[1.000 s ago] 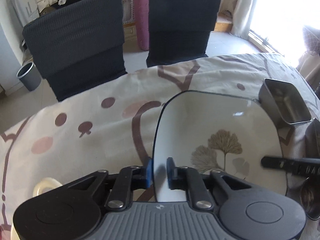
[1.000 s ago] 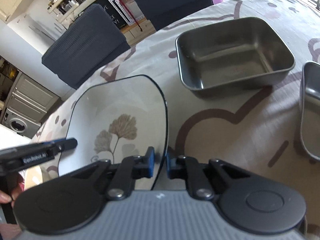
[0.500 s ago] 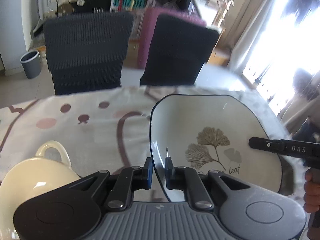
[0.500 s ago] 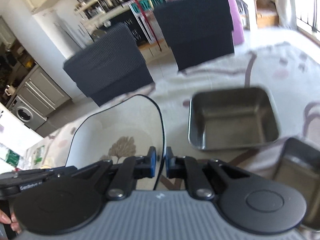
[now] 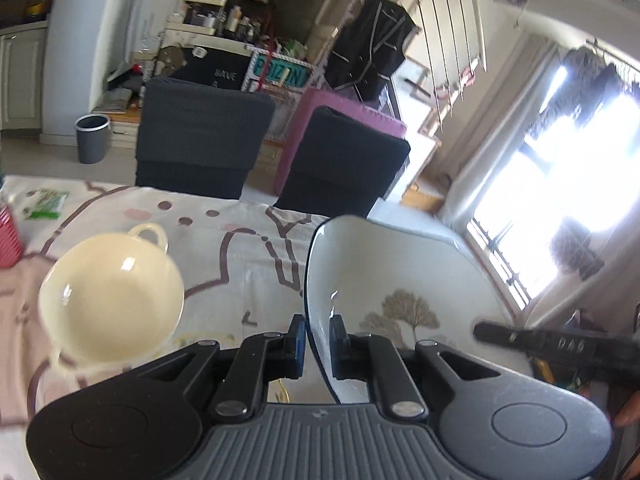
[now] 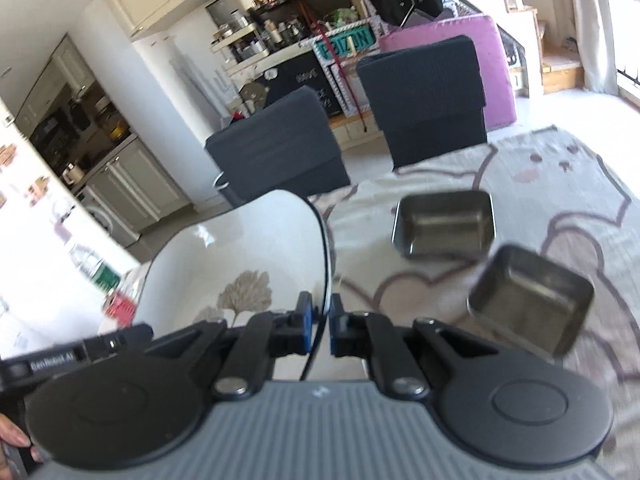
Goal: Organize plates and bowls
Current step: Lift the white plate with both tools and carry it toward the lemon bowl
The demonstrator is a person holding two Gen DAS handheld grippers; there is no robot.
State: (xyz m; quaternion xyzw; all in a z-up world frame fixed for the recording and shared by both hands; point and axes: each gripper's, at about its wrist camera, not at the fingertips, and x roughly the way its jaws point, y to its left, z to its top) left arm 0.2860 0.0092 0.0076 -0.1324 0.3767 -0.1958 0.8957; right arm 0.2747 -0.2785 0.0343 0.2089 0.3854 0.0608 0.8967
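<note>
The left gripper (image 5: 318,340) was clenched on the left rim of a white rounded-square ceramic plate with a dark edge and a printed brown ginkgo leaf (image 5: 400,288), its blue-padded fingers (image 5: 297,340) pinching the thin edge between them. The right gripper (image 6: 320,326) was clamped on the opposite, right rim of the same plate (image 6: 244,264), so the plate hung between the two, above the counter with the pale cloth patterned in mauve lines and dots (image 5: 240,248). The plate's face was turned up, and it ran away from both cameras, with the leaf's stem toward the near edge and its fan spreading toward the far edge. In the left view, a cream glossy ceramic bowl with a loop handle (image 5: 112,288) sat on the cloth to the left of the plate and apart from it. In the right view, two rectangular stainless steel trays lay on the cloth to the right of the plate, the nearer one (image 6: 528,304) just before the farther one (image 6: 446,224). Beyond the counter stood two dark fabric-covered chairs (image 5: 200,140).
</note>
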